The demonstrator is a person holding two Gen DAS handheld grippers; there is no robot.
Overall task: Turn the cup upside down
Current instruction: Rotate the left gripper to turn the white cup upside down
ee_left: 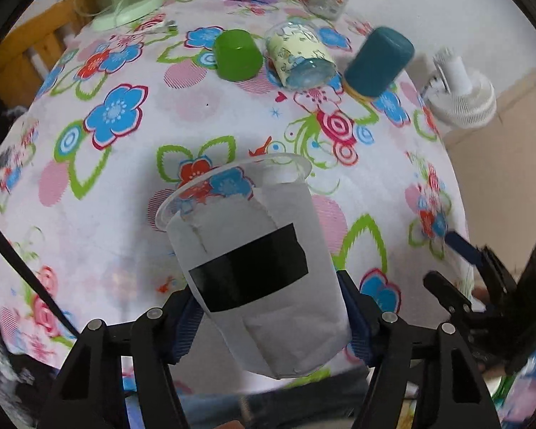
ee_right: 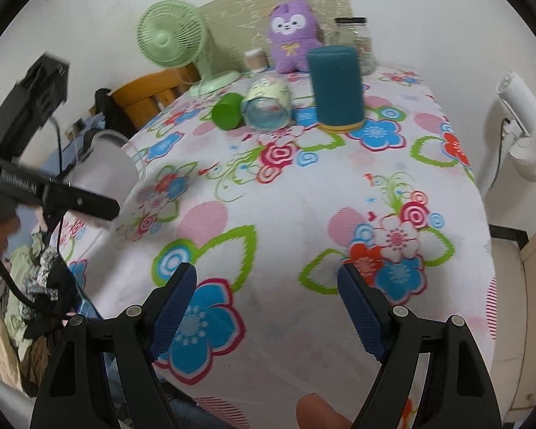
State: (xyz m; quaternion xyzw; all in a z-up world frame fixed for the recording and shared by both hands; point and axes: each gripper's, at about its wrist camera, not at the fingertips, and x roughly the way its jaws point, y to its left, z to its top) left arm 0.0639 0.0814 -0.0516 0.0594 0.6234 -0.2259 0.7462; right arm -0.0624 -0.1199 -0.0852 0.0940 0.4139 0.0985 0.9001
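Note:
My left gripper (ee_left: 268, 318) is shut on a clear plastic cup (ee_left: 257, 279) wrapped in white paper with a black tape band. The cup is held above the floral tablecloth, tilted, with its open rim pointing away and down toward the table. In the right wrist view the same cup (ee_right: 107, 168) shows at the left, held in the air by the left gripper. My right gripper (ee_right: 268, 307) is open and empty above the near part of the table.
A green cup (ee_left: 237, 55) and a teal cup (ee_left: 377, 60) stand upside down at the far side; a patterned clear cup (ee_left: 300, 55) lies on its side between them. A green fan (ee_right: 171, 39), purple plush (ee_right: 291, 37) and glass jar (ee_right: 355, 35) stand behind. A white fan (ee_right: 525, 132) is off the right edge.

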